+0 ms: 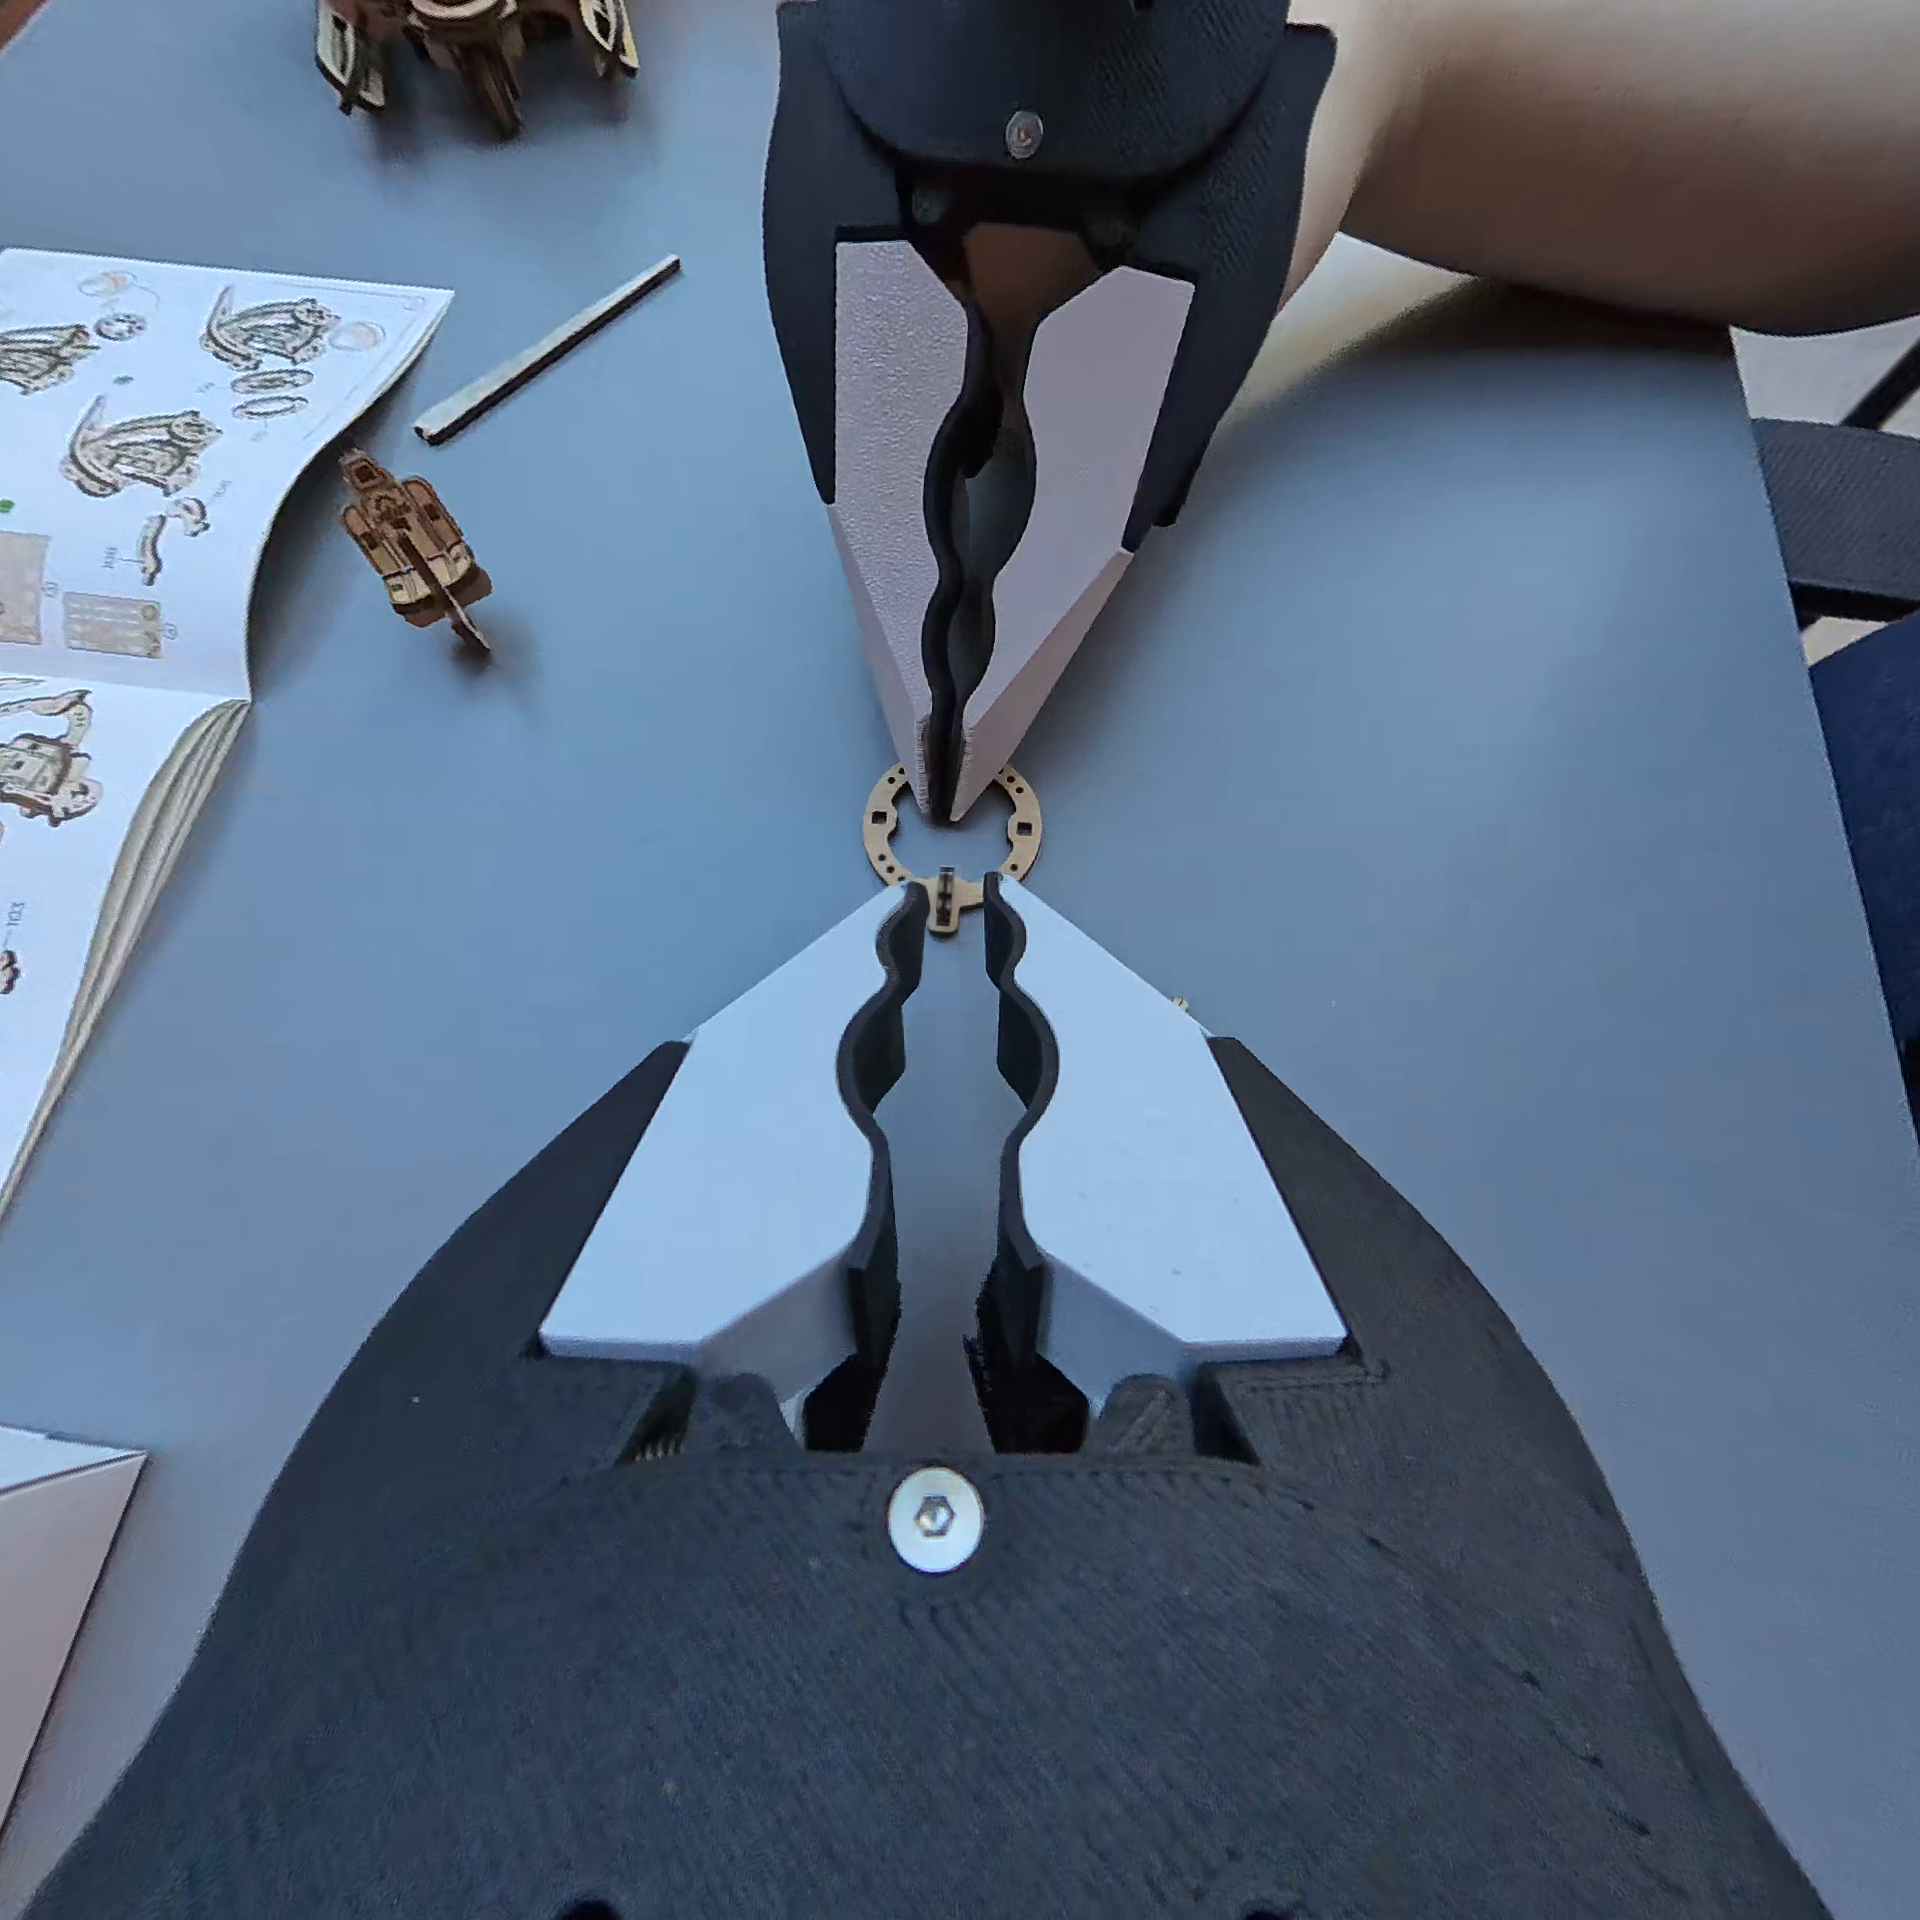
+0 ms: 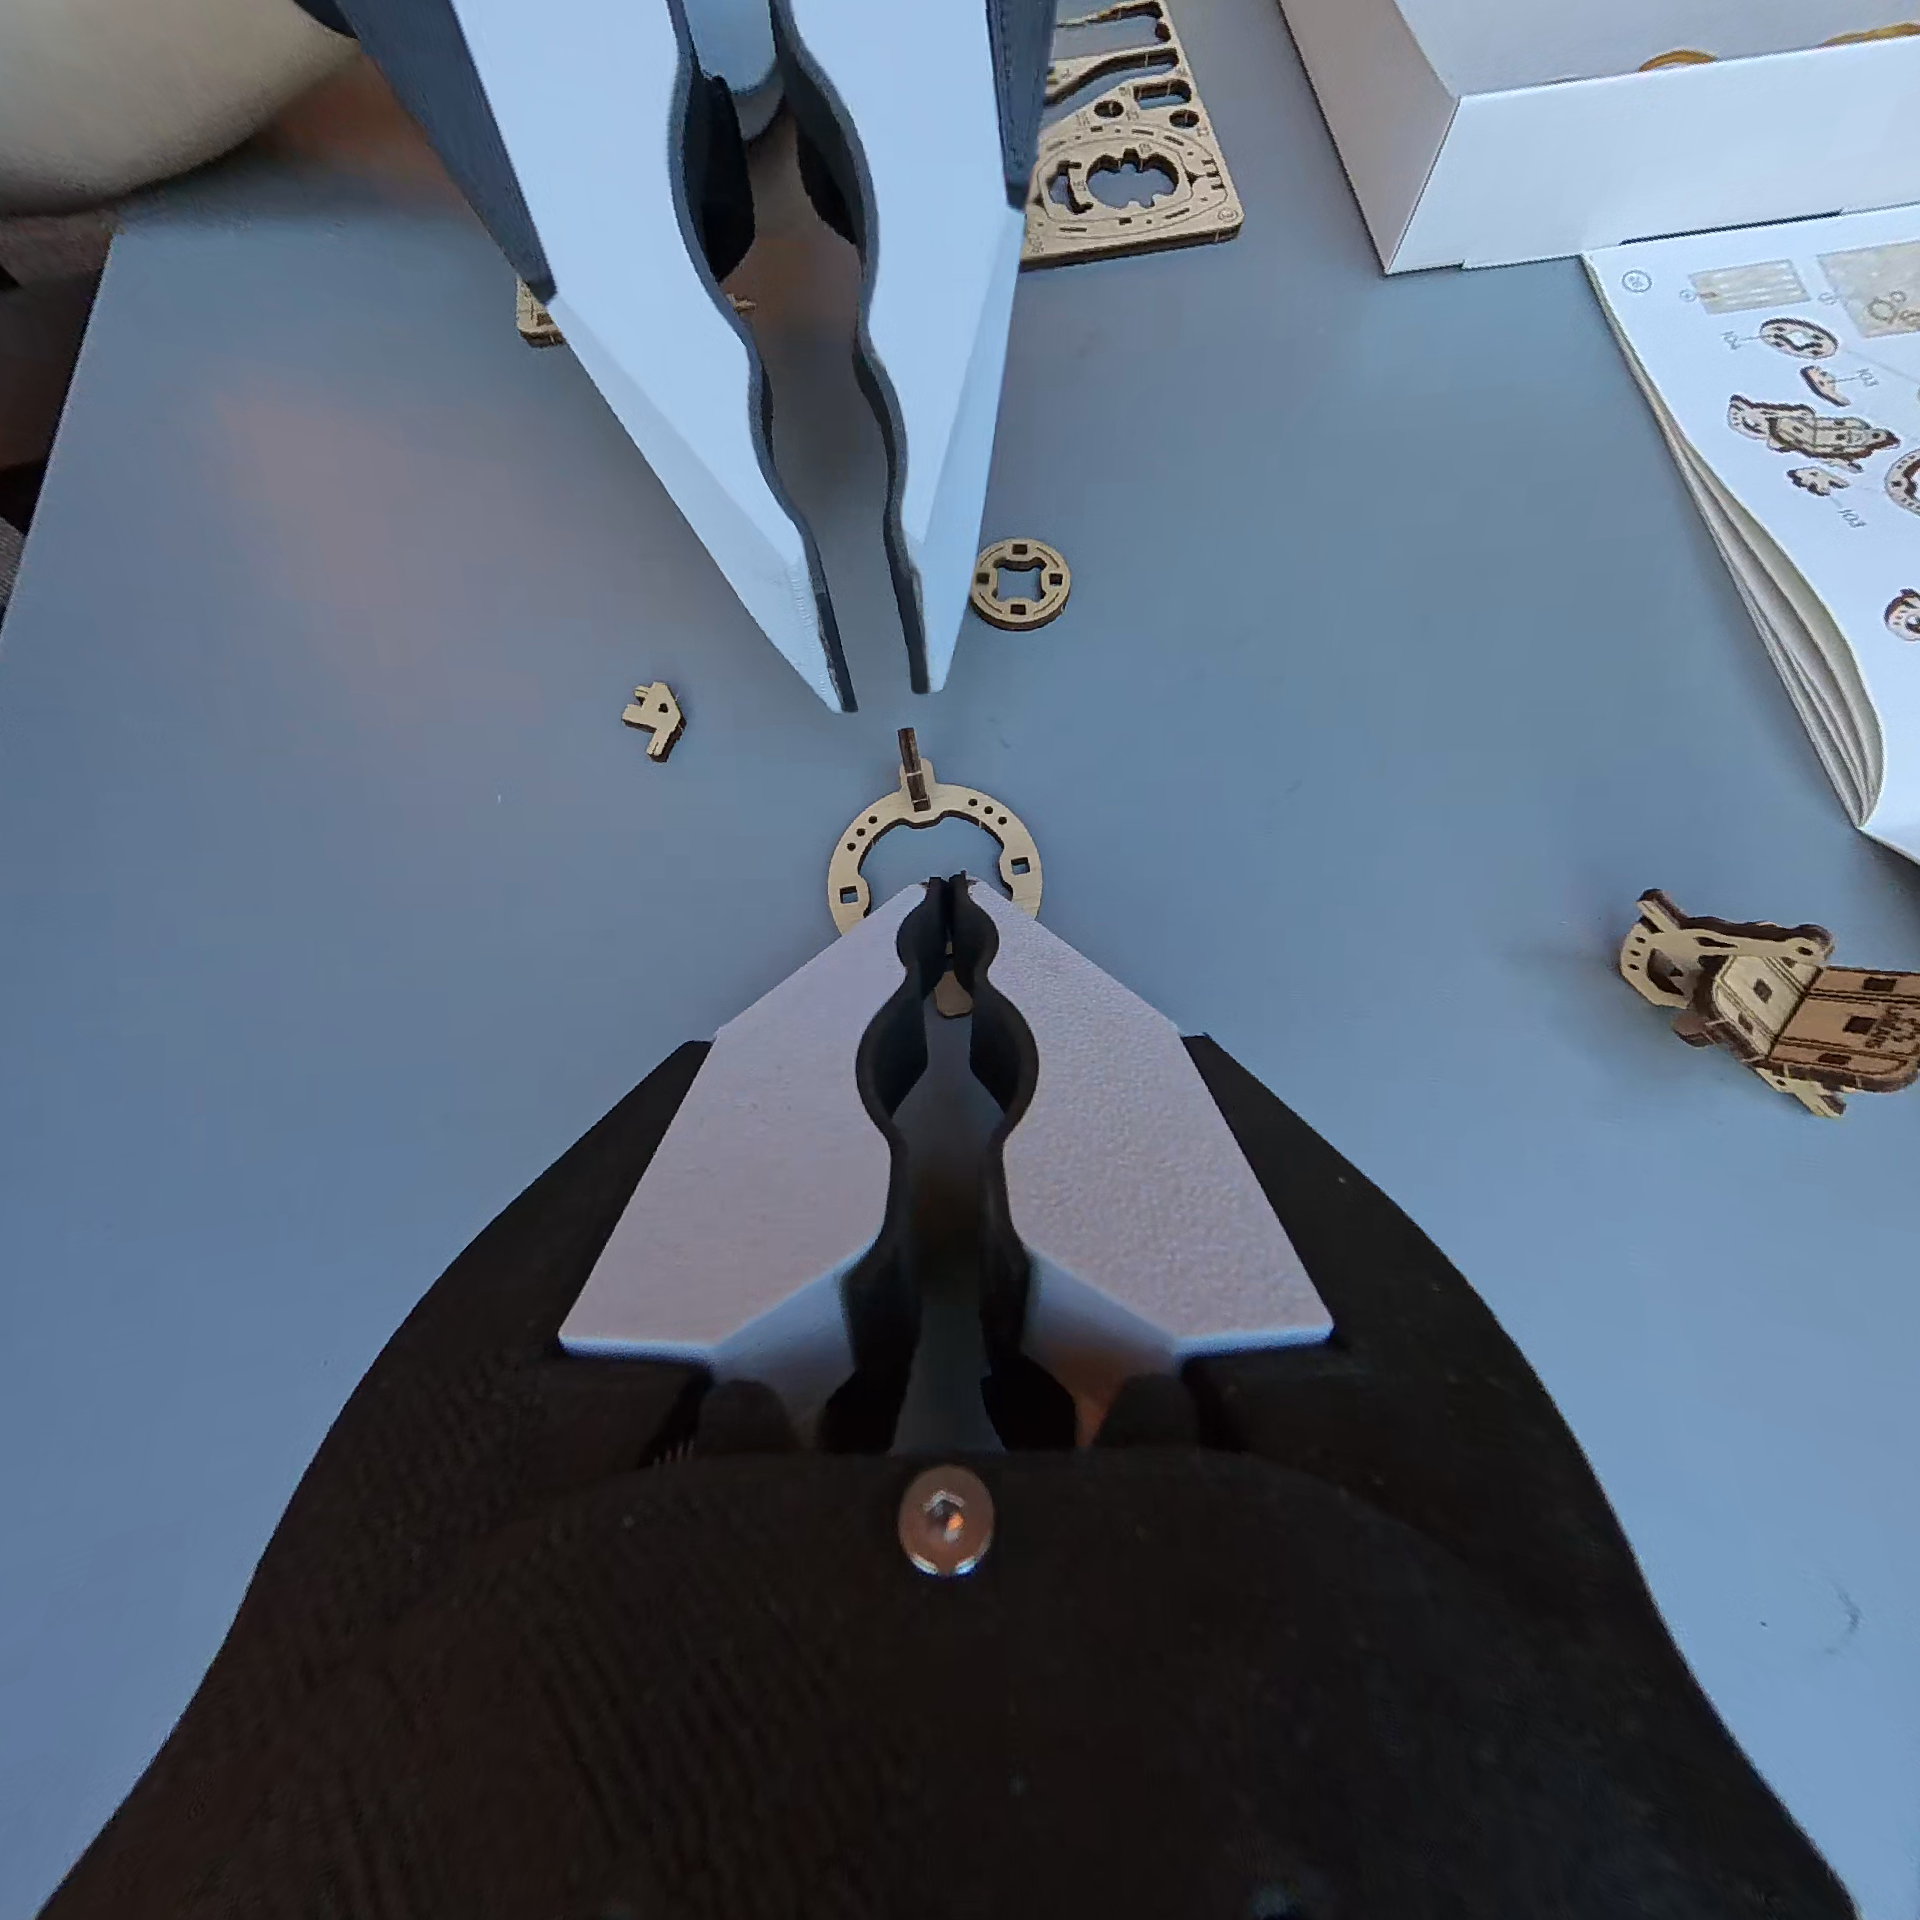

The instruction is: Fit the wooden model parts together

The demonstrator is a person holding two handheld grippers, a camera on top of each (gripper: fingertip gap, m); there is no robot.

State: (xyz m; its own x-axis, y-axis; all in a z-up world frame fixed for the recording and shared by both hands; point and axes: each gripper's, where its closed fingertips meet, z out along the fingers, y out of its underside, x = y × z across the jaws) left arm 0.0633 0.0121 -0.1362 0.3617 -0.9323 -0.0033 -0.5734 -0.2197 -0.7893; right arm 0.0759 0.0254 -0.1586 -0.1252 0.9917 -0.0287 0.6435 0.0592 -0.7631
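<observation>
A thin wooden ring point(image 1: 883, 831) lies on the grey table, with a small wooden peg point(image 1: 944, 902) standing in a tab on its rim. My right gripper point(image 2: 951, 891) is shut on the near side of the ring point(image 2: 862, 847); a bit of wood shows between its pads. In the left wrist view it point(image 1: 945, 805) comes down from the top onto the far rim. My left gripper point(image 1: 956, 896) is narrowly open, its fingertips on either side of the peg with small gaps. In the right wrist view it point(image 2: 883, 691) hangs just beyond the peg point(image 2: 911, 774).
A small wooden disc point(image 2: 1021, 585), a small loose piece point(image 2: 655, 719), a built sub-part point(image 2: 1766, 997), a cut-out sheet point(image 2: 1132, 177), a white box point(image 2: 1558, 135) and an open booklet point(image 2: 1766, 468) lie around. A wooden stick point(image 1: 545, 353) and a larger model point(image 1: 468, 52) lie to the left. The tips of both grippers are at nearly the same place. From the left gripper's tips to the small loose piece point(image 2: 655, 719) is close to 5 cm.
</observation>
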